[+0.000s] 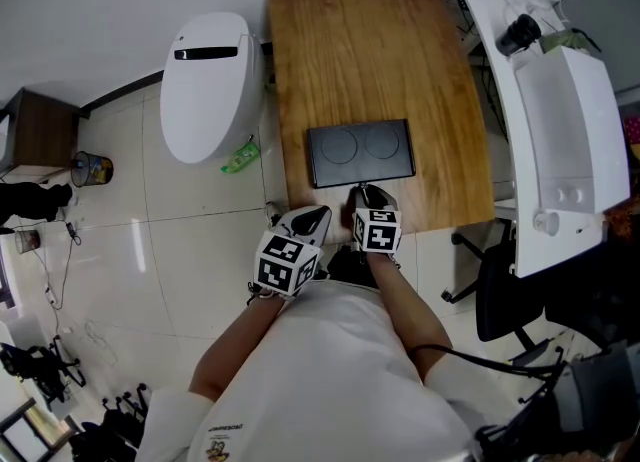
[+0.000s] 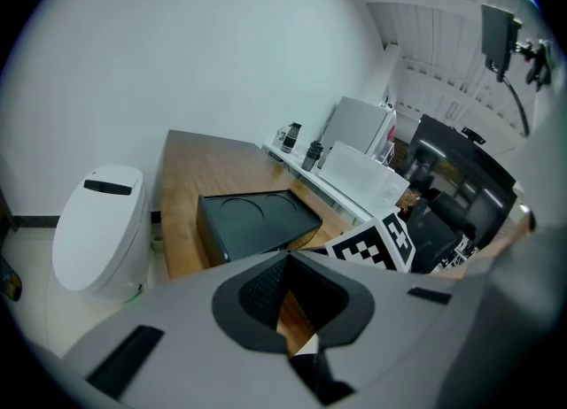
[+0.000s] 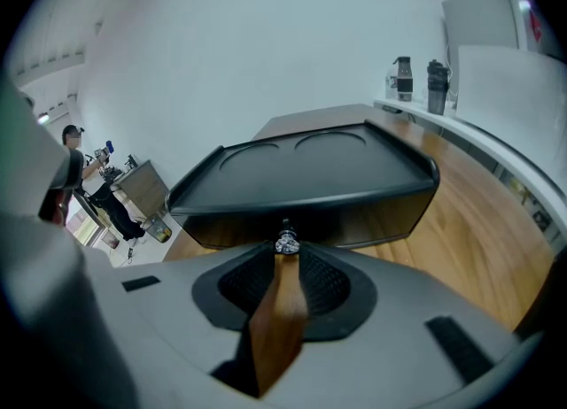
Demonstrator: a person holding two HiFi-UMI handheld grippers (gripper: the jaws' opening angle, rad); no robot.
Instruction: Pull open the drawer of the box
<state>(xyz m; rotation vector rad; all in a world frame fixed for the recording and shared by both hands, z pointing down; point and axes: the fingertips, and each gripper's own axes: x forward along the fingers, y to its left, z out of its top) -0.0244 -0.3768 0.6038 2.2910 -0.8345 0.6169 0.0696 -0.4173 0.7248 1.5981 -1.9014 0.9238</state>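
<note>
Pinching the small knob on the drawer front, the right gripper has its jaws drawn in to a narrow slit, their tips on either side of the knob. In the head view this gripper sits at the middle of the near side of the box, which is black, low and flat, with two round hollows in its top. The box stands on a wooden table, close to the near edge. Its drawer looks shut, the front level with the body under the lid's rim.

The left gripper hangs just left of the right one, at the table's near edge and apart from the box. In its own view the jaws are almost together with nothing held; only a sliver of table shows through the gap. The box lies ahead of it and a little to the left.

A white bin stands on the floor left of the table. A white desk runs along the table's right side, with two dark bottles on it.
</note>
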